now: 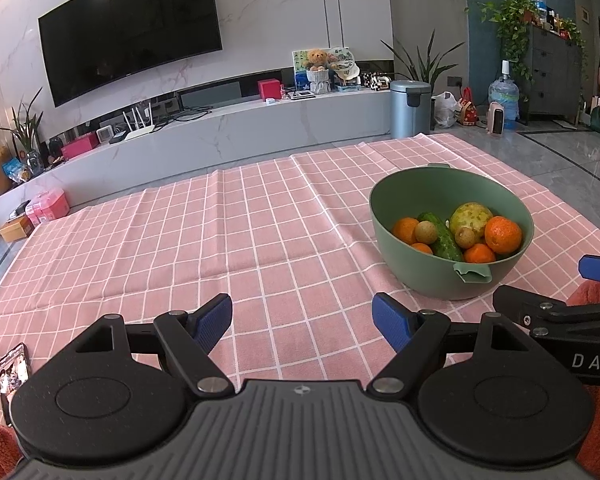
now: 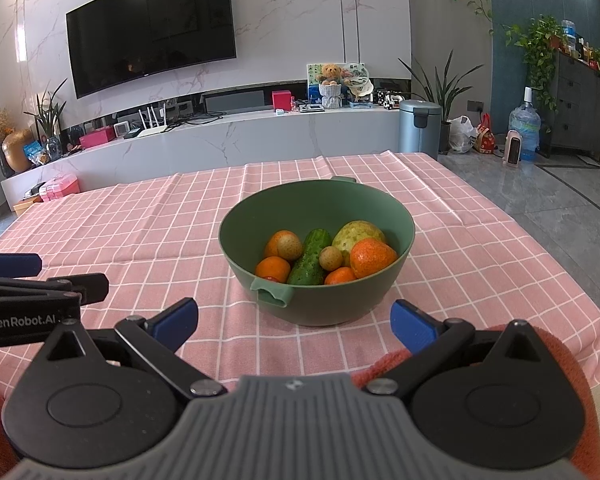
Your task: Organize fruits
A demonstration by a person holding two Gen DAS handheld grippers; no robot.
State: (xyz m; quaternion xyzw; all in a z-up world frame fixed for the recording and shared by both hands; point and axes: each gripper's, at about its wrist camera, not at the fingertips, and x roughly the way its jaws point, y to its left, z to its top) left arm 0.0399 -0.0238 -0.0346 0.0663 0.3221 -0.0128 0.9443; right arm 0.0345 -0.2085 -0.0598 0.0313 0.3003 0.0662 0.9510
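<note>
A home living room: wall-mounted TV (image 2: 152,28), marble console (image 2: 220,140) (teddy bear (image 2: 332,74) on top), houseplants (image 2: 440,80).

Rt tool (image 2: 294,326) open, facing fruit bowl (image 2: 388,296).

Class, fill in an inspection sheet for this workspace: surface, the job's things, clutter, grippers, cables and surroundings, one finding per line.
Surface: pink checked tablecloth, creased but lying flat.
Job's things: green bowl holding oranges, a cucumber, a large yellow-green fruit and two small brown round fruits; no fruit outside the bowl.
Clutter: a phone at the near left table edge.
Grippers: left gripper open and empty; right gripper open and empty, facing the bowl.
Cables: nothing seen on the table; wires lie beside the router on the TV ledge.
Surroundings: wall TV, bin, water jug, plants.
</note>
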